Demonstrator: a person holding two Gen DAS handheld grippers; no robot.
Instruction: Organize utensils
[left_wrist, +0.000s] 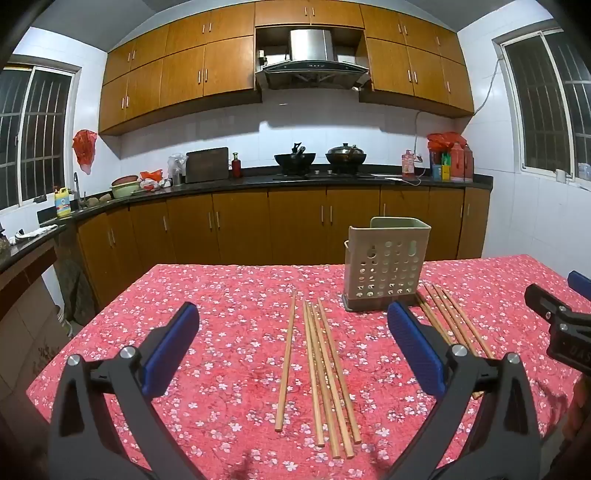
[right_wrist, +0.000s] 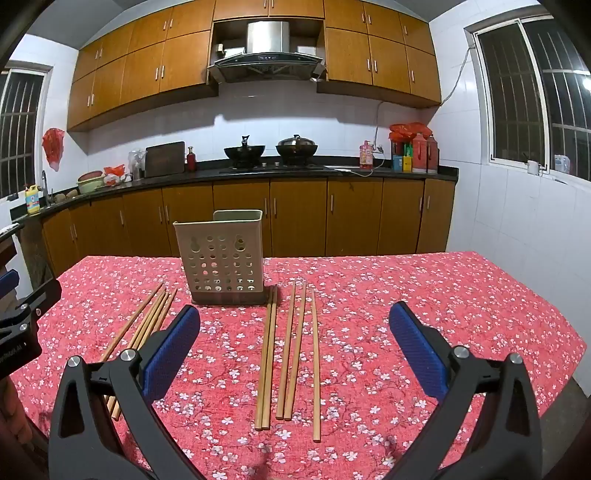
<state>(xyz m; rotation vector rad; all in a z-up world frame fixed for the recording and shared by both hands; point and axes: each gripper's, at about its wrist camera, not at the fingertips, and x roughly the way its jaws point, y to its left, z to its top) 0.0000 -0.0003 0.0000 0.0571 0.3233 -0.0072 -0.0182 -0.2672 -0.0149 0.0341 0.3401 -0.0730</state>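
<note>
A beige perforated utensil holder (left_wrist: 386, 264) stands upright on the red floral tablecloth (left_wrist: 229, 295); it also shows in the right wrist view (right_wrist: 221, 256). Two groups of wooden chopsticks lie flat in front of it. One group (left_wrist: 325, 373) lies between my left gripper's (left_wrist: 293, 317) open fingers, and shows at the left of the right wrist view (right_wrist: 147, 321). The other group (right_wrist: 288, 354) lies between my right gripper's (right_wrist: 293, 319) open fingers, and shows partly hidden in the left wrist view (left_wrist: 454, 317). Both grippers are empty, held above the table's near edge.
The right gripper's body (left_wrist: 557, 321) shows at the right edge of the left view; the left gripper's body (right_wrist: 18, 325) shows at the left edge of the right view. Behind the table runs a kitchen counter (right_wrist: 295, 170) with woks, bottles and cabinets.
</note>
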